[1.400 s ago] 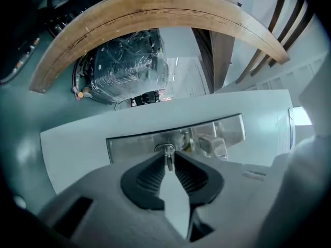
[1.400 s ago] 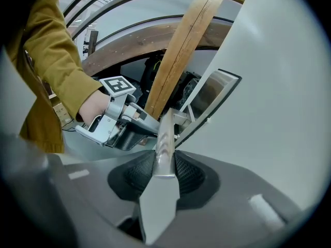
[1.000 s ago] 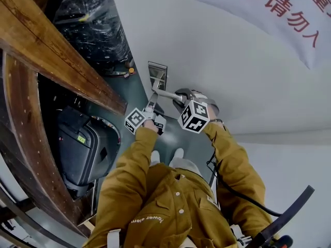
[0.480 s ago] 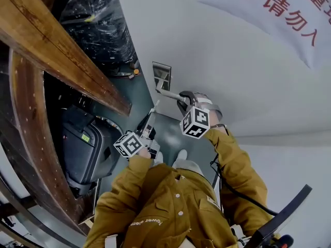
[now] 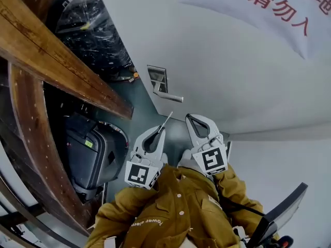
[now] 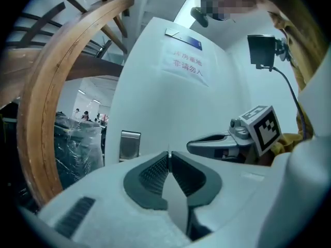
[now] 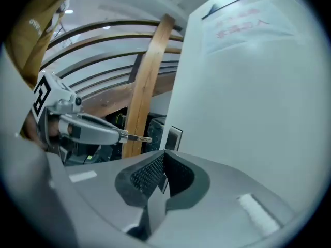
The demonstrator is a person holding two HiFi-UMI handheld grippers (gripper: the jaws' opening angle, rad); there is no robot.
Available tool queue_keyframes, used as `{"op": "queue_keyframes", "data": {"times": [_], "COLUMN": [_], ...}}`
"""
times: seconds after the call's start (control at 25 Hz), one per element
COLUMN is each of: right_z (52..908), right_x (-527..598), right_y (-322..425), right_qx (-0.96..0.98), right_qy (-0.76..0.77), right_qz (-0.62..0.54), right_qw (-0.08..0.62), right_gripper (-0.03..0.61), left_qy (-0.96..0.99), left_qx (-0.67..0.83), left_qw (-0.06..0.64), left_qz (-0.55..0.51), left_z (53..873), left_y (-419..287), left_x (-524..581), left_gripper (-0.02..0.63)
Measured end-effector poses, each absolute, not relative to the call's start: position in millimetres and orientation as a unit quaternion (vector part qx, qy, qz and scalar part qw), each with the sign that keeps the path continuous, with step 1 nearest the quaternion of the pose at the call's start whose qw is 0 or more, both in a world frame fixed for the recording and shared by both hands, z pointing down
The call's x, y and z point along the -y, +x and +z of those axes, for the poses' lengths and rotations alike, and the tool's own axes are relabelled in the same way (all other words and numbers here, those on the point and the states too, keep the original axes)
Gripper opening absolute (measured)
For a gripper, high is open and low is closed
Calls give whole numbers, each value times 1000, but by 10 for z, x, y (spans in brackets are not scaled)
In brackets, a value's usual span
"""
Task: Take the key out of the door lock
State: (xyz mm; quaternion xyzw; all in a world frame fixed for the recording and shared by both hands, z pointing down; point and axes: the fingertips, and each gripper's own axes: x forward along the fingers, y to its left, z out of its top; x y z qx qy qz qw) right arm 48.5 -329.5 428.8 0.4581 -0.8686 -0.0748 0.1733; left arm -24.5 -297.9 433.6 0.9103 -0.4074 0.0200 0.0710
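The left gripper's (image 6: 168, 156) ribbed fingers (image 6: 151, 172) are pinched together on the key (image 5: 167, 119), which shows in the left gripper view only as a thin edge in the seam between them. In the head view the key sticks out past the tip, its long axis in line with the gripper, pointing up and to the right toward the door handle (image 5: 168, 95) but well clear of it. In the right gripper view it lies about level, its toothed end aimed at the metal lock plate (image 7: 172, 137), so it is out of the lock and held in the air. The right gripper's (image 7: 164, 156) fingers (image 7: 147, 173) have just been closing and now meet with nothing between them. It hangs beside the left one, both drawn in near the mustard jacket (image 5: 170, 211). Each gripper carries a cube printed with black and white squares (the right one's (image 5: 211, 160) shows best from above). On the pale door (image 5: 217, 61) hangs a white sign (image 5: 258, 9) with red Chinese characters. The lower line ends in 请勿入, and the upper line is cut off by the frame. Small white print on the jacket is too fine to read surely. A brown wooden beam (image 5: 51, 50) runs along the left.
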Motion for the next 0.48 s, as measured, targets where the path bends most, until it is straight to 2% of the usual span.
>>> {"op": "queue_keyframes", "data": {"times": [0.24, 0.48], "right_z": [4328, 4313], "right_x": [2975, 2884], "right_y": [672, 773], "right_qx": [846, 836], "right_qy": [531, 542], "right_qz": [27, 60], "right_qw": [49, 62], "right_gripper": [5, 5], "left_qy": [923, 926], "left_qx": [382, 375], "left_qw": [38, 47], "left_qz": [-5, 7], "left_z": [4147, 4211], "left_y": [114, 123], "left_x": [2843, 2869], "left_gripper": [21, 21]}}
